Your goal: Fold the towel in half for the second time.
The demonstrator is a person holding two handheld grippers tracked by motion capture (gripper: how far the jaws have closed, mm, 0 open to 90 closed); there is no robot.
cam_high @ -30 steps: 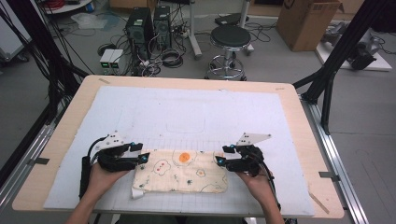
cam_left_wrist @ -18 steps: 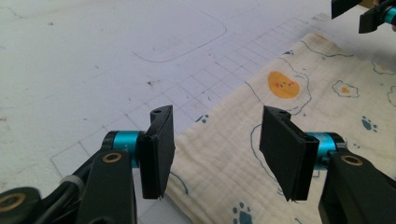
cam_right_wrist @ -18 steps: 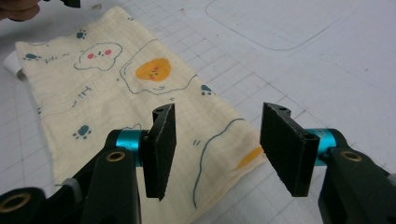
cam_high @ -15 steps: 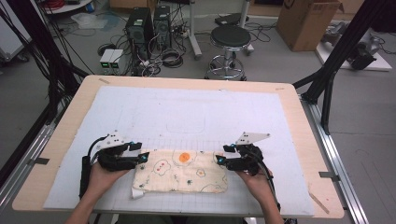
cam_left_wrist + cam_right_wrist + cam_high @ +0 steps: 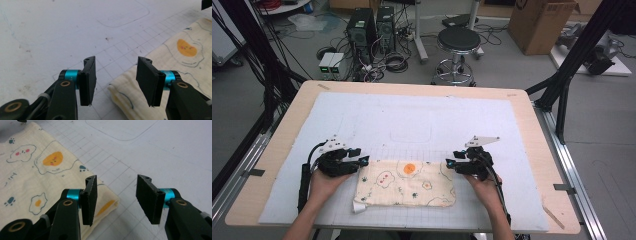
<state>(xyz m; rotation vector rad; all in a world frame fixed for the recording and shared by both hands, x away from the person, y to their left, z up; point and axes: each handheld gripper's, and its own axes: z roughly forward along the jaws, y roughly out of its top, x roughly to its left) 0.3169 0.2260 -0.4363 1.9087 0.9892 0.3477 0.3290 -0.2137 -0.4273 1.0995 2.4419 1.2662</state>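
Folded cloth [image 5: 404, 182] on the white mat [image 5: 412, 120]; left gripper [image 5: 362, 161] and right gripper [image 5: 451, 164] flank its far corners, jaws parted, just narrowing, clamping nothing.

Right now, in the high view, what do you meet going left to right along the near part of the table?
Left gripper → folded cloth with fried-egg print → right gripper → bare white mat → wooden table edge.

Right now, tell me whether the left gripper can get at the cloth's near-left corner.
Probably yes: the left gripper hangs open right at the cloth, with its folded corner between the jaws and nothing blocking.
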